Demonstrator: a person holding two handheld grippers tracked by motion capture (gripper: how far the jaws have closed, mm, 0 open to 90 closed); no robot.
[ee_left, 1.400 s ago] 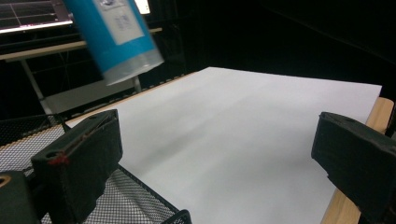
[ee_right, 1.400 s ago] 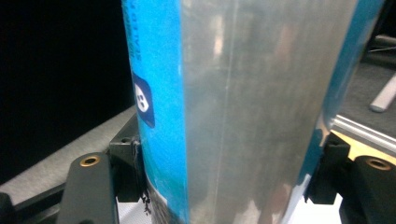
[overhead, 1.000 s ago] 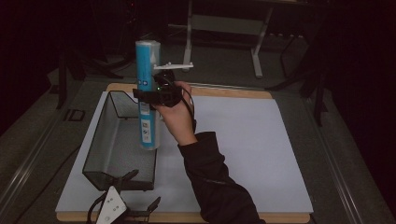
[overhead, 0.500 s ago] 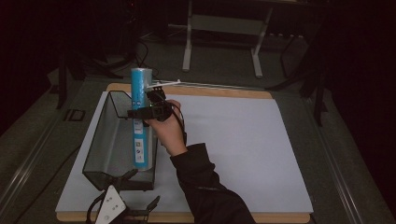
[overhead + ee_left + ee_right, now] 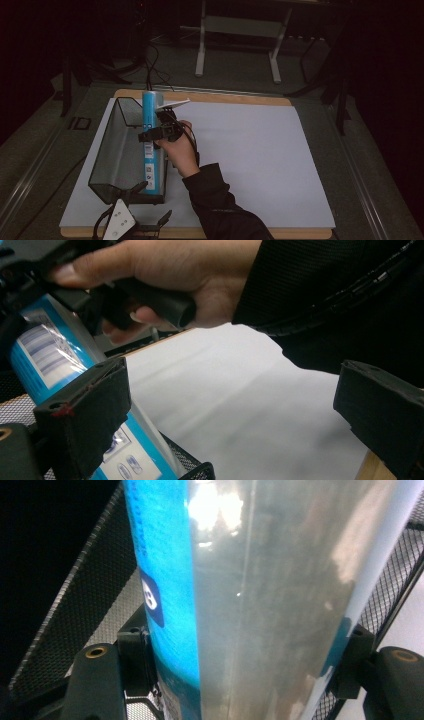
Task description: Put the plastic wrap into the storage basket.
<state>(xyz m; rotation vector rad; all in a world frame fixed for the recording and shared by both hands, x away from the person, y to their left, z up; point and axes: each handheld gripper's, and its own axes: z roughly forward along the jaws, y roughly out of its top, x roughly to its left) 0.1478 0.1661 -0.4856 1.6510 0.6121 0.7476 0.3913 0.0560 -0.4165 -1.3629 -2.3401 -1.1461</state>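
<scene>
A tall blue and silver pack (image 5: 149, 150) with white labels stands nearly upright, its lower end down inside the black mesh basket (image 5: 112, 160) along the right wall. My right gripper (image 5: 152, 134) is shut on the pack's middle; in the right gripper view the pack (image 5: 250, 580) fills the gap between the jaws of that gripper (image 5: 245, 670). My left gripper (image 5: 150, 203) rests at the table's front edge by the basket's near corner. Its jaws stand open around nothing (image 5: 235, 425), with the pack (image 5: 45, 355) just behind the left one.
The basket sits on the left part of a white mat (image 5: 250, 160) laid over a wooden board (image 5: 210, 96). The person's right hand (image 5: 165, 275) and dark sleeve (image 5: 220, 205) reach over the mat beside the basket. Dark floor, cables and a stand's legs lie beyond the table.
The right gripper has come down with the blue pack, sinking its lower end deeper into the basket. The left gripper has stayed where it was.
</scene>
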